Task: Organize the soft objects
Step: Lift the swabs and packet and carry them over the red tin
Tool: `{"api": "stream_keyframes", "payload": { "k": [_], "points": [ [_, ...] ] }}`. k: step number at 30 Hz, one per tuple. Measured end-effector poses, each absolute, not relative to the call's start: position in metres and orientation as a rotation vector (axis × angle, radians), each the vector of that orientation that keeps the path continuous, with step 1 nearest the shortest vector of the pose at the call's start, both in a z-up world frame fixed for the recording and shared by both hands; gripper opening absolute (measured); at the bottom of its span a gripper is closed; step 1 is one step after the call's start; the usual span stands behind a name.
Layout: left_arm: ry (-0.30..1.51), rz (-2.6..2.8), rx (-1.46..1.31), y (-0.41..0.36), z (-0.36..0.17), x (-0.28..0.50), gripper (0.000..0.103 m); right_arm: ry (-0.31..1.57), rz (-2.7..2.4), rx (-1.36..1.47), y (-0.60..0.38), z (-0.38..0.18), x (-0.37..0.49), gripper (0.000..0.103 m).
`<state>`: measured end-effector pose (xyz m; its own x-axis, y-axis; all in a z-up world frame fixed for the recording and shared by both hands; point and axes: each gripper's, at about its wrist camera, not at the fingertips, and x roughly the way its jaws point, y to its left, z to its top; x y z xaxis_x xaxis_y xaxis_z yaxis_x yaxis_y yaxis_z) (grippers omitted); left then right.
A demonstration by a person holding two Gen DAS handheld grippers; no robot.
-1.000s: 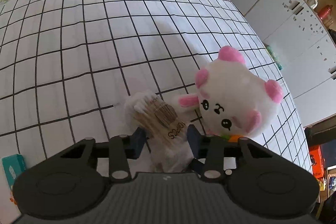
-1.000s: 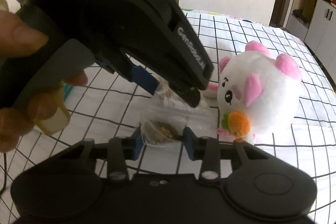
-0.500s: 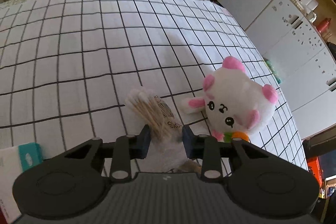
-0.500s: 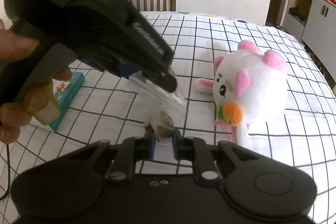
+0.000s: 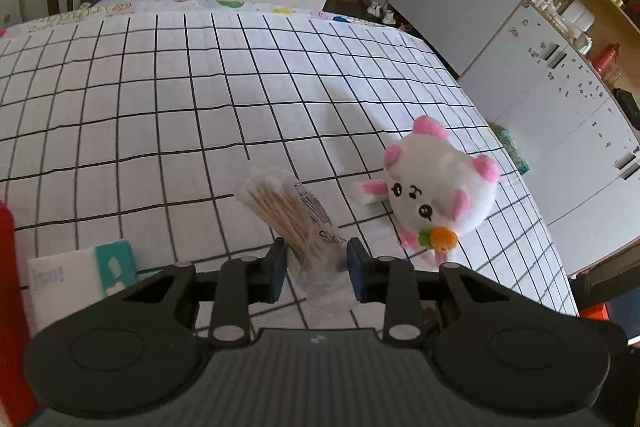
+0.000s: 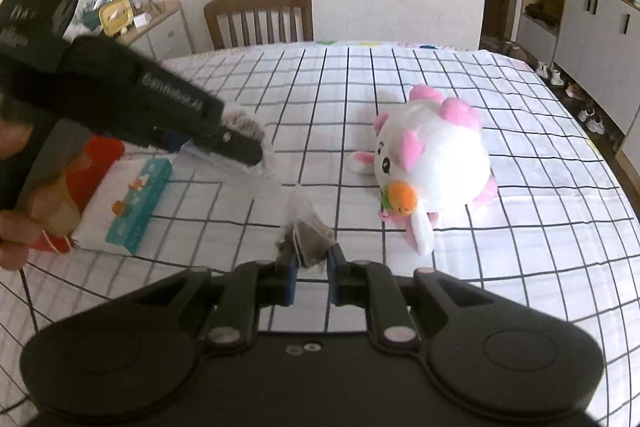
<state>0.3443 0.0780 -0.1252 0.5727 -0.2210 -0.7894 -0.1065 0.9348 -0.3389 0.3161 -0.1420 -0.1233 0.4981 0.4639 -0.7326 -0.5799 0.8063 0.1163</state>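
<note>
We count one plush toy [image 6: 432, 151], one cotton-swab packet [image 5: 296, 215], one tea bag [image 6: 306, 233], one tissue pack [image 6: 138, 207], and one chair [image 6: 260, 17].

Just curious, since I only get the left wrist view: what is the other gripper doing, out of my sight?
Observer: The right gripper has its jaws shut on a small clear sachet with dark contents.
Operator: Is it near the plush toy?
Observer: It is apart from the white and pink plush toy, to its left in the right wrist view.
Operator: Who carries my gripper?
Observer: A person's hand holds the left gripper, which grips the clear bag of cotton swabs.
</note>
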Motion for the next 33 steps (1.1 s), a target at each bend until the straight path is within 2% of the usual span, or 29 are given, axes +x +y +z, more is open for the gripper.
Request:
{"api": "stream_keyframes", "payload": {
  "k": [15,33],
  "points": [
    [0.909,-0.096,-0.337,0.098,-0.086,0.286,0.031,0.83,0.645,-0.041,-0.127,-0.082,0.288,0.014],
    [0.871,-0.061,-0.359,0.169,-0.06,0.221,0.031,0.789,0.707,-0.045,-0.072,-0.056,0.254,0.014]
  ]
}}
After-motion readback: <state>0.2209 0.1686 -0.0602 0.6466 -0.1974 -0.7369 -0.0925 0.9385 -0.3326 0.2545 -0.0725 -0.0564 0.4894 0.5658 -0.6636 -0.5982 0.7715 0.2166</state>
